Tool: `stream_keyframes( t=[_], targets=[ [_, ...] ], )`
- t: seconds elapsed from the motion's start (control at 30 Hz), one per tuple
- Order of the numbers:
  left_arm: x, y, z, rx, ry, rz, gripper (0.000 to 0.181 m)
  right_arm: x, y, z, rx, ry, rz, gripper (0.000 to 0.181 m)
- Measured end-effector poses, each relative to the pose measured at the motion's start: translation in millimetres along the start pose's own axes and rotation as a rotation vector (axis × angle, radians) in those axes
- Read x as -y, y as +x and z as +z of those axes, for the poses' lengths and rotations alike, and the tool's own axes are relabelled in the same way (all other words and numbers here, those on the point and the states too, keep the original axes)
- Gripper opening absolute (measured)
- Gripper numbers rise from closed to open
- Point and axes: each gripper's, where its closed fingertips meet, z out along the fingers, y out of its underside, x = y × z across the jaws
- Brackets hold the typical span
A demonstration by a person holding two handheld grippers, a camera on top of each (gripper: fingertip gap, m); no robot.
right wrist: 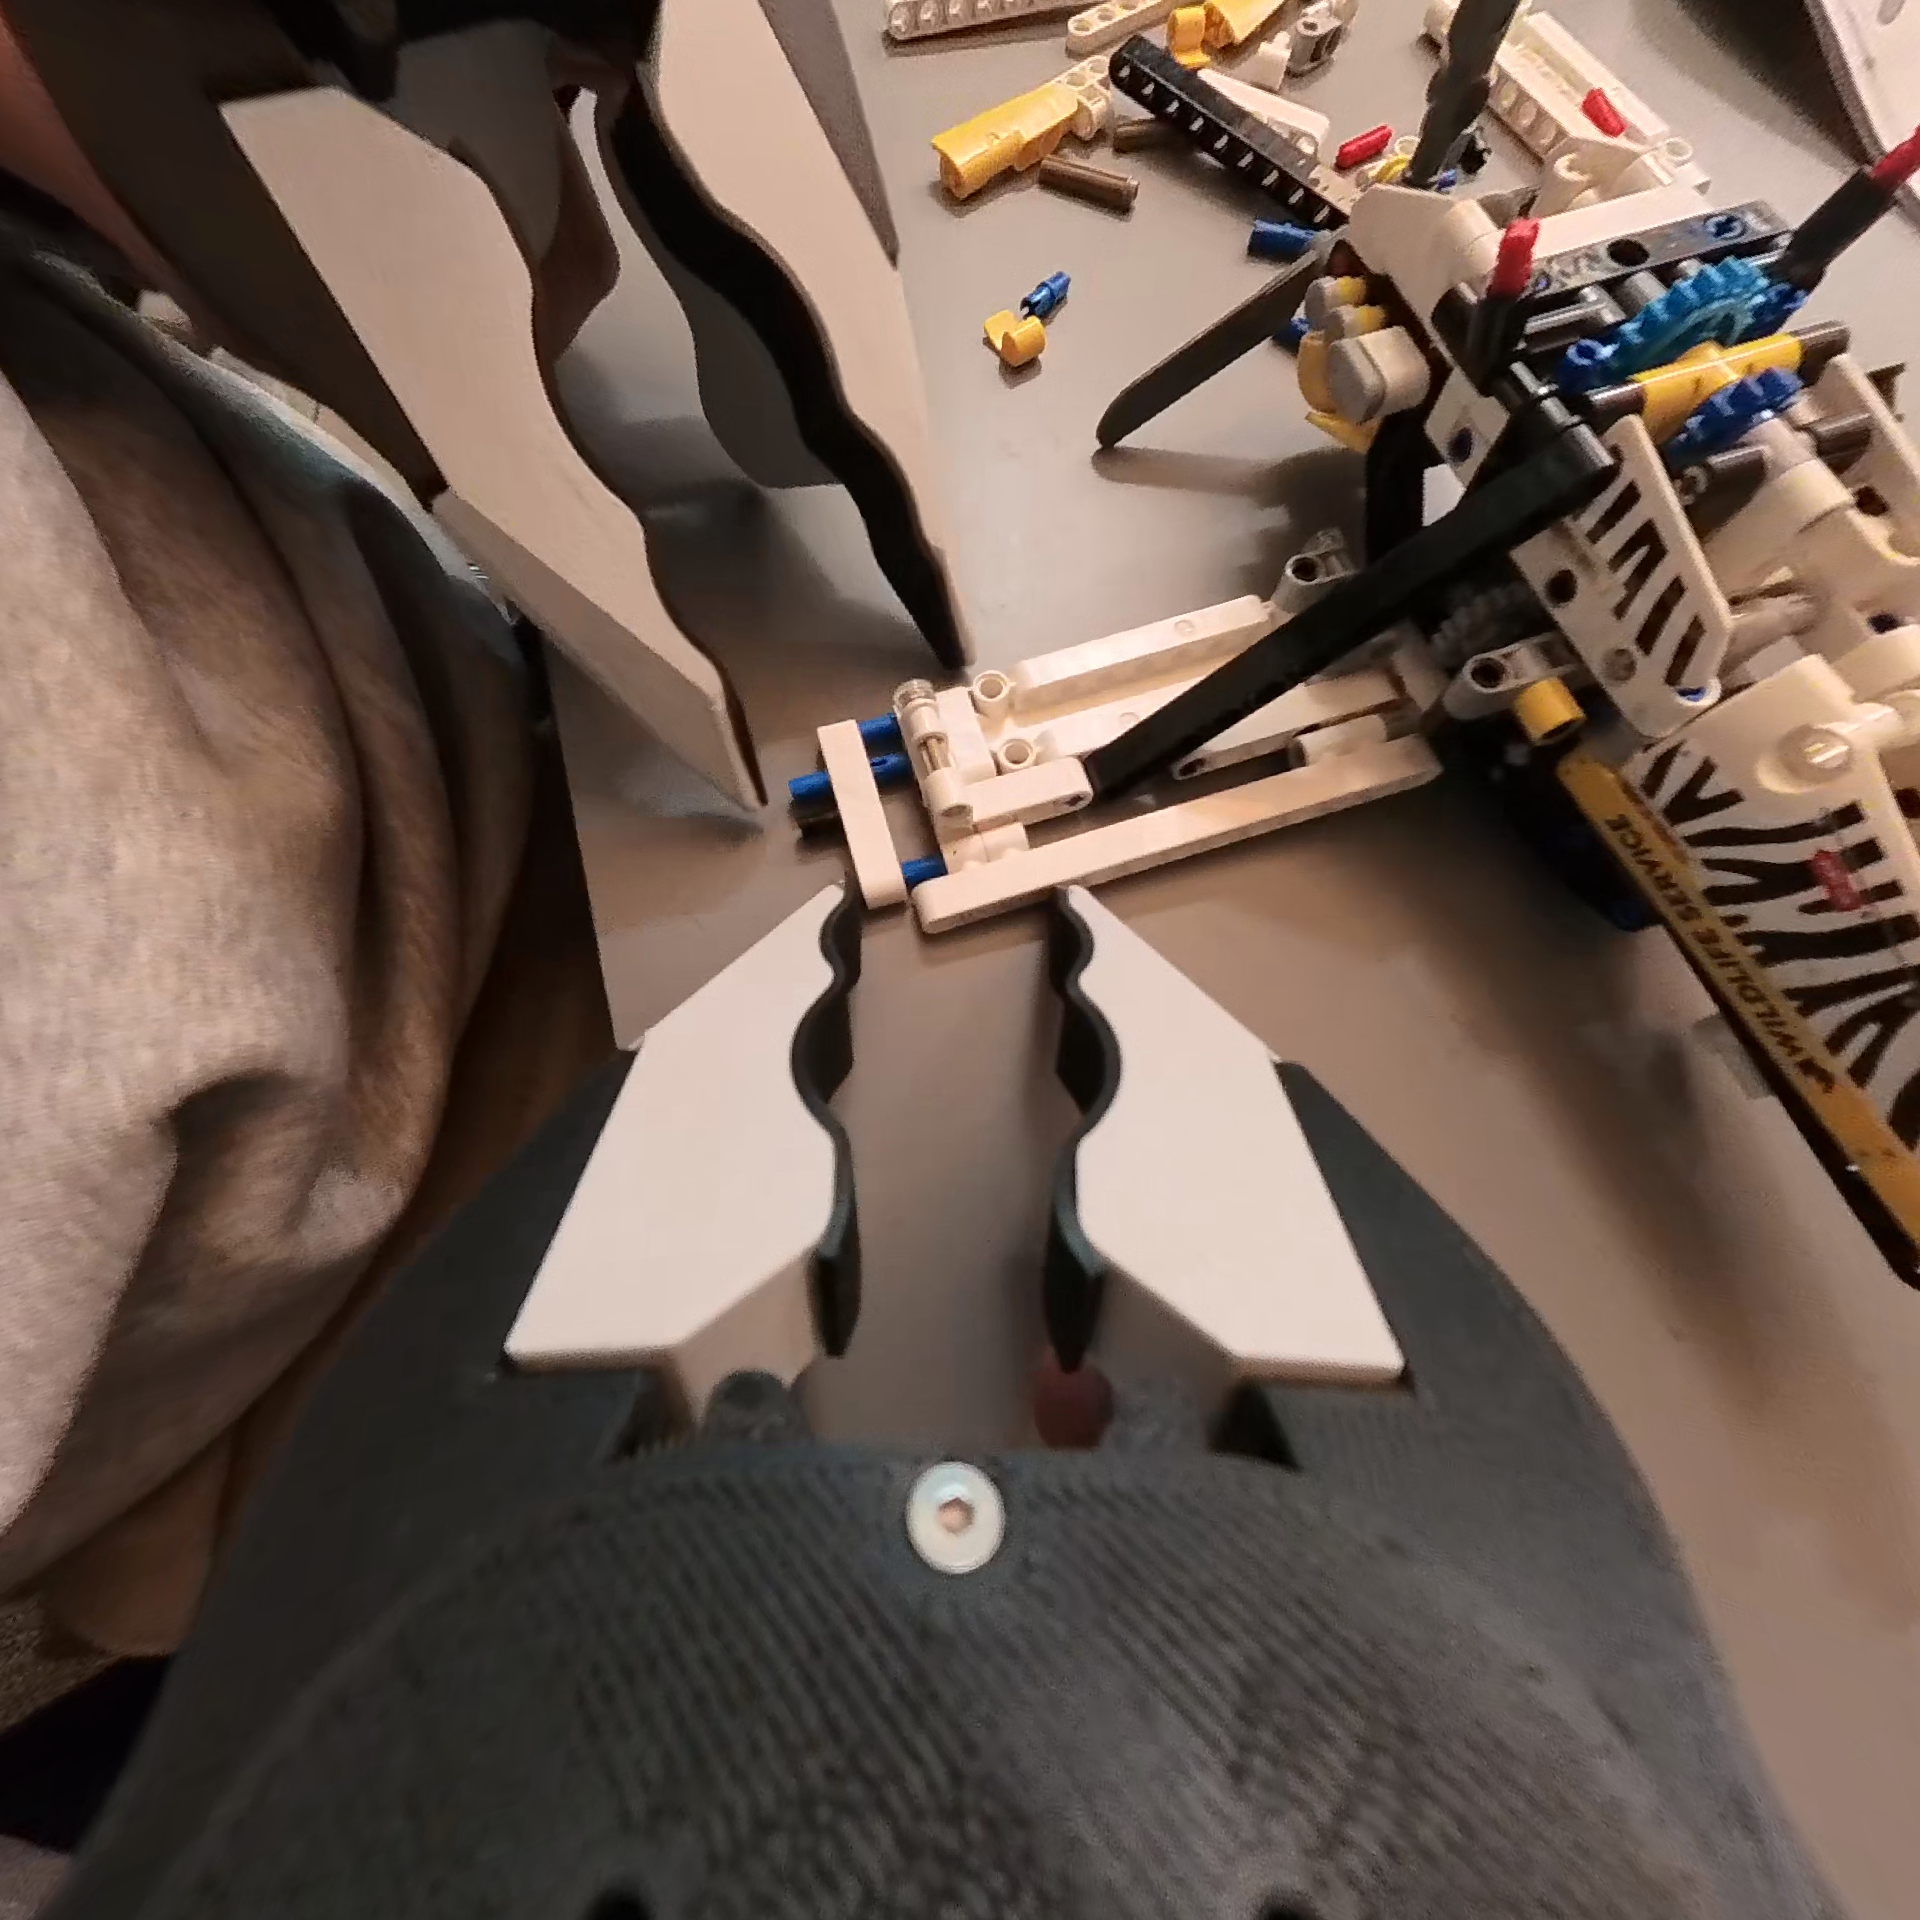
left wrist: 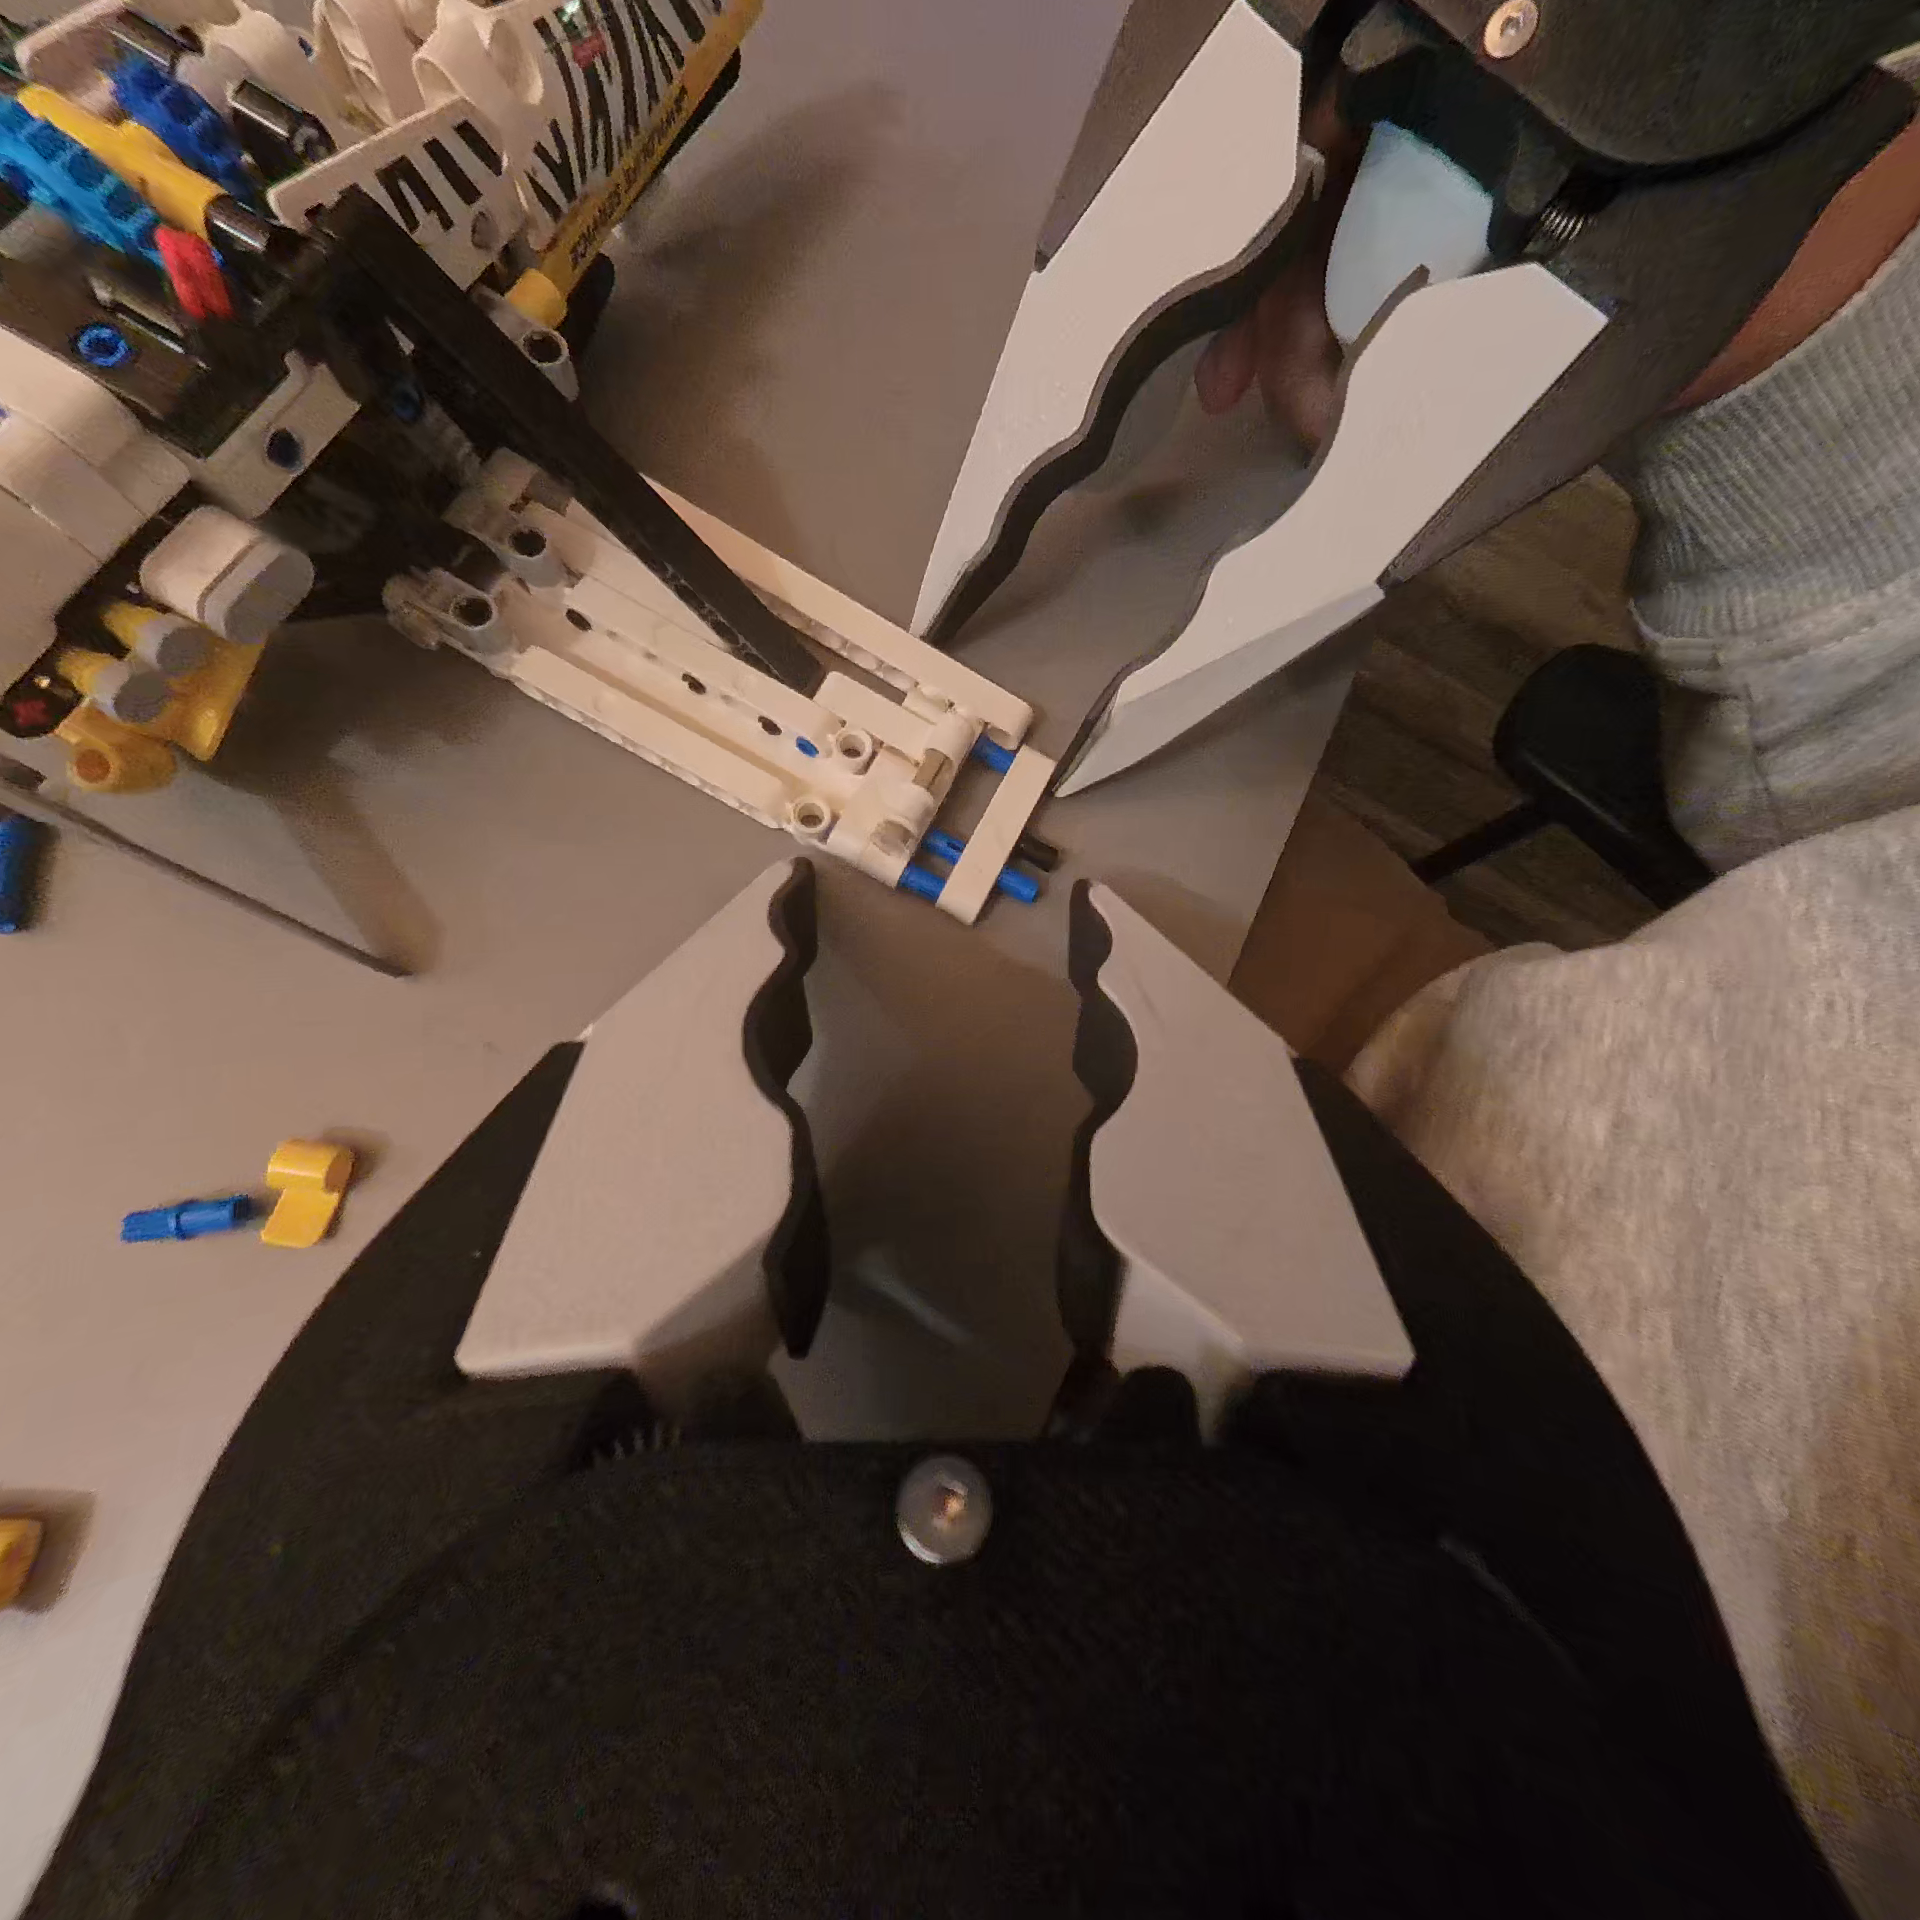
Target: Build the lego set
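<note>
Grey desk (left wrist: 540, 1018) carries all parts. Lego model (right wrist: 1621, 582), white with striped panels, blue gears and black blades, stands toward the desk's far side; its white tail frame (right wrist: 1091, 800) lies flat, reaching toward both grippers near the desk edge.

Left gripper (left wrist: 940, 883): jaws spread, nothing between them, tips just short of the tail frame's end. Right gripper (right wrist: 951, 904): jaws likewise spread and empty, tips beside the frame's end bar, approaching from the opposite side.

White cross bar (left wrist: 1003, 831) caps the frame end, with blue pins (left wrist: 925, 883) protruding through it.

Loose on the desk: small yellow connector (left wrist: 304, 1190) with a blue pin (left wrist: 185, 1218) just beside it; further scattered pieces (right wrist: 1132, 114) lie behind.
</note>
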Motion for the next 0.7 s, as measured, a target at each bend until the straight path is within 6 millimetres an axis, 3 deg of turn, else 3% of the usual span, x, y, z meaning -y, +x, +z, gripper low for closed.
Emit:
stream_keyframes(
  t=[0.43,0.7],
  targets=[
    [1.2,-2.0,1.3,-0.016,-0.020,0.002,0.035,0.5,3.1,0.4,0.003,0.001,0.007,0.034],
    [-1.7,-4.3,2.0,0.017,-0.071,0.181,0.032,0.7,5.0,0.5,-0.005,0.001,0.005,0.034]
  ],
)
